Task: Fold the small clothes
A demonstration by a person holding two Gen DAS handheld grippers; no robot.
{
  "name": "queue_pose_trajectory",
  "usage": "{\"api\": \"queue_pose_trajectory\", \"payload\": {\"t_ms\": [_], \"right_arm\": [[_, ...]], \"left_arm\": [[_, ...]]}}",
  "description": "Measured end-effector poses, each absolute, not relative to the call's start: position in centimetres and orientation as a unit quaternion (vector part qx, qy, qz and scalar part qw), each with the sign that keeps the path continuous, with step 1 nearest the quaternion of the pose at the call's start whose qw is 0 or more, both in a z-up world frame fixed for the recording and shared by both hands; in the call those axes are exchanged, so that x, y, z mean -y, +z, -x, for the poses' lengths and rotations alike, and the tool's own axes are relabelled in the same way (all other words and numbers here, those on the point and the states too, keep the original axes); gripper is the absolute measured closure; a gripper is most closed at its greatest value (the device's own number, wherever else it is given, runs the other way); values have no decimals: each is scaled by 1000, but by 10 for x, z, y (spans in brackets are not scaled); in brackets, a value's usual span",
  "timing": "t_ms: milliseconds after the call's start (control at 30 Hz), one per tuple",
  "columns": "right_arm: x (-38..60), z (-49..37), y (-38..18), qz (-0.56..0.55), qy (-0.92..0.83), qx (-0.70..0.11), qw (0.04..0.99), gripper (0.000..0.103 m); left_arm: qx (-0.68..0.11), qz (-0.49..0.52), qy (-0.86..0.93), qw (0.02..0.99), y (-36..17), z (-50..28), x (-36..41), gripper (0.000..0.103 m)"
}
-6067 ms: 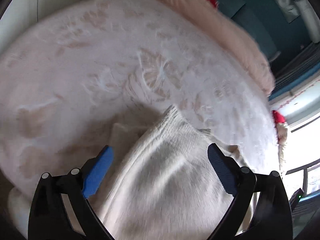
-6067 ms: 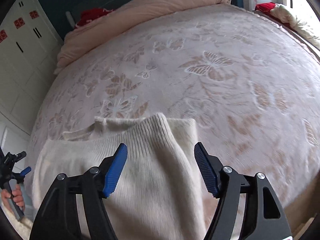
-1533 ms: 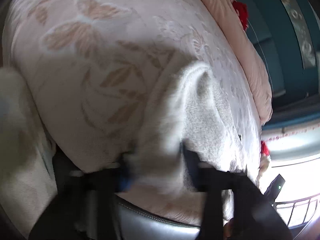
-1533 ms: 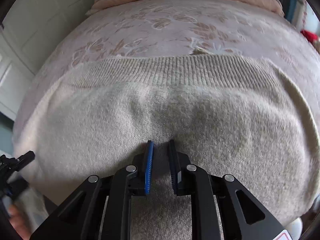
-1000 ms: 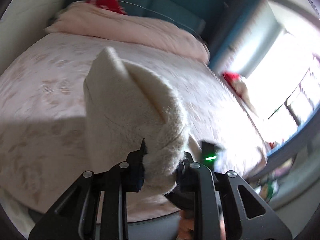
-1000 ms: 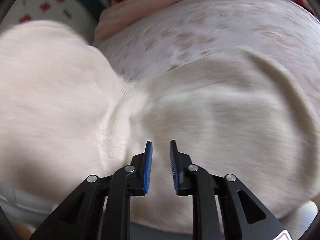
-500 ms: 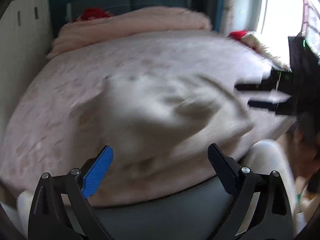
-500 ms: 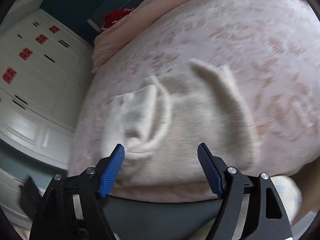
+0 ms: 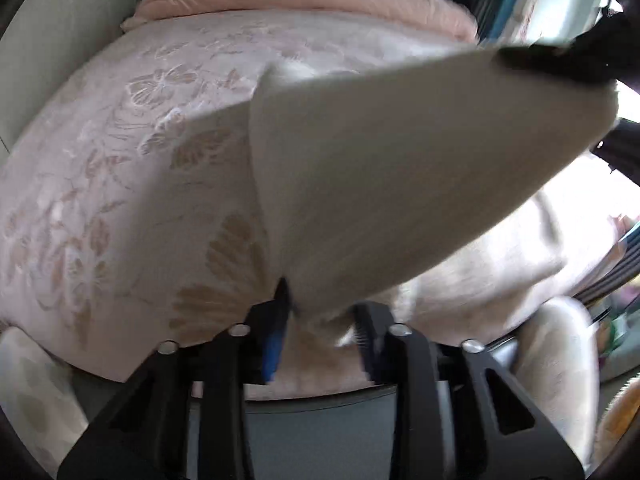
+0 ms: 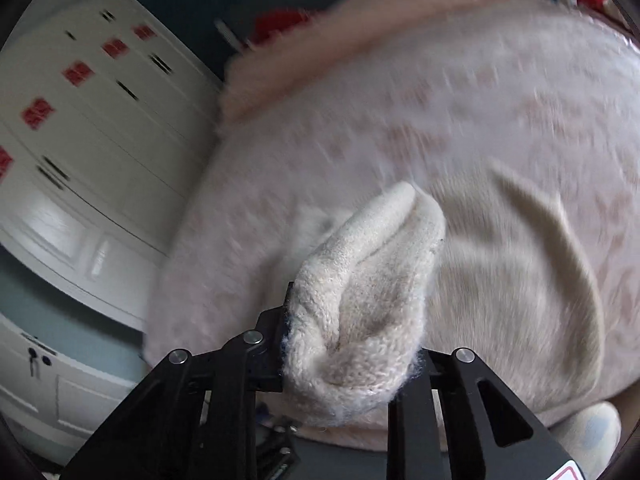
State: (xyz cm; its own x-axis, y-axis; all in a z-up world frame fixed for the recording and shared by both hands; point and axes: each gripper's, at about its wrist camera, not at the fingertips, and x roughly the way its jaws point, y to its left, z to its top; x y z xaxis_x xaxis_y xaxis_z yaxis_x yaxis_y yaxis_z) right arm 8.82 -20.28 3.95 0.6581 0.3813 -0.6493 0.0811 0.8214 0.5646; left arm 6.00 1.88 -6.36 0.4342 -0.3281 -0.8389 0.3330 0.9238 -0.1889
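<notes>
Left hand-held gripper (image 9: 320,322): fingers clamped on one edge of the cream knit sweater (image 9: 400,184), which rises ahead of it as a taut, lifted sheet, blurred by motion, above the bed (image 9: 120,184) with its butterfly-patterned pink cover. At the sheet's far upper right corner a dark shape meets the fabric; what it is cannot be told. Right hand-held gripper (image 10: 352,344): fingers clamped on a bunched fold of the same sweater (image 10: 360,300), which bulges up between them and hides their pads. The rest of the garment trails to the right of this gripper onto the bed (image 10: 440,120). A pink quilt (image 10: 360,36) lies beyond; white cupboards (image 10: 80,120) stand to the left.
</notes>
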Motion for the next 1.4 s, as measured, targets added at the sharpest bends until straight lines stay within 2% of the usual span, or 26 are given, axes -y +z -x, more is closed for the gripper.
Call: {"api": "queue_pose_trajectory", "payload": {"t_ms": [67,133,233,300,367,467,567,633,667,733,800,967,1000,1067,1100,1200,1267,1333,1400], "right_arm": [[218,-71,65,-268,78,-367,887,83],[239,-49,66,-235,35,-354,905,82],[285,-30,3,-254,-42,-414,873,82],[311,-21,-69,-302,-71,-479,821,82],[315,-11,-95,-349,-56,-472,808,80],[313,-10,-84,-359,-53,-456,813,72],[307,-13,-58,-304,-64,-457,833,65],[305,-6,-41,-274,-77,-445,849,48],[304,-3,-31,-254,-88,-436,859,47],[309,3,-16,-227,-101,-419,873,43],[317,-9,-12,-237,-91,-414,874,42],[320,-65,-38,-261,-54,-451,852,39],[319,-79,-50,-265,-49,-465,843,41],[316,-95,-68,-274,-41,-491,826,86],[315,-100,-65,-277,-36,-493,824,92],[313,-100,-14,-262,-17,-418,870,93],[315,-102,5,-232,-21,-389,891,93],[323,-114,-14,-217,-36,-415,883,93],[331,-133,-70,-212,-48,-499,839,91]], "left_arm": [[-473,1,-220,853,-46,-57,-10,82],[-470,-2,-236,851,-40,-56,3,83],[-493,-17,-241,836,-59,-60,22,83],[-507,-28,-241,827,-75,-61,30,83],[-514,-40,-234,824,-84,-59,35,83],[-514,-44,-232,825,-81,-58,31,80],[-519,-15,-238,821,-65,-60,14,74],[-508,-7,-246,825,-49,-50,5,70],[-496,2,-250,832,-37,-43,-1,68],[-468,23,-256,845,-16,-37,-6,53],[-449,21,-260,854,-3,-37,2,45],[-445,4,-264,856,-3,-57,38,44],[-452,5,-260,854,-7,-62,43,44],[-480,4,-248,842,-20,-73,51,45],[-492,6,-242,836,-24,-76,50,45],[-466,-2,-245,850,-16,-63,32,44],[-465,-19,-242,852,-20,-52,19,35],[-476,-18,-238,846,-30,-45,11,33],[-497,-29,-229,836,-46,-40,7,33]]}}
